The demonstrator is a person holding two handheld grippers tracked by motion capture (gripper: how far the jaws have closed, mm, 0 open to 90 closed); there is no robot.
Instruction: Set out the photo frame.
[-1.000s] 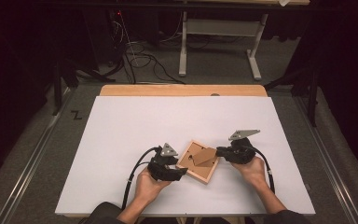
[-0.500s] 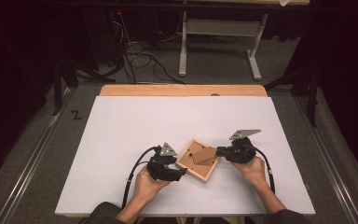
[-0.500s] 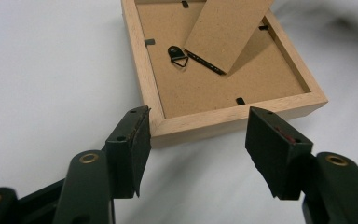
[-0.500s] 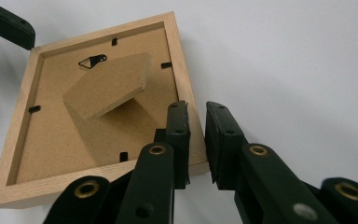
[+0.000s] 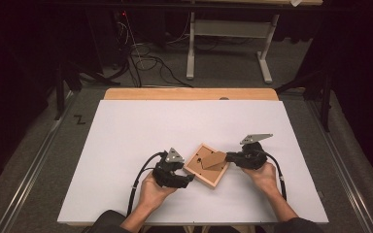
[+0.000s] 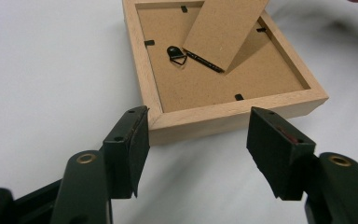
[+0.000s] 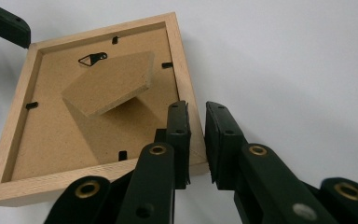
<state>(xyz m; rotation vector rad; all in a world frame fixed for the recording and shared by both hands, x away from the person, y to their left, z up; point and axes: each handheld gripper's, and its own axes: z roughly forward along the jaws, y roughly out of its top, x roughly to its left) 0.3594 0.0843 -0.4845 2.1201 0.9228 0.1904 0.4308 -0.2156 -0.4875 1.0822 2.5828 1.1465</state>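
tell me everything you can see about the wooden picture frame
The picture frame is square, of light wood, lying face down on the white table, turned cornerwise to its edges. Its brown fibreboard back shows small black retaining tabs, a black hanging loop and a stand flap propped up. The right gripper is shut on one frame corner's rim. The left gripper, its jaws just opened, flanks the opposite corner without pressing it.

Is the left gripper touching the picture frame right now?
Apart. In the left gripper view the left gripper stands open, jaws having just opened, its pads either side of the picture frame corner with white table showing between.
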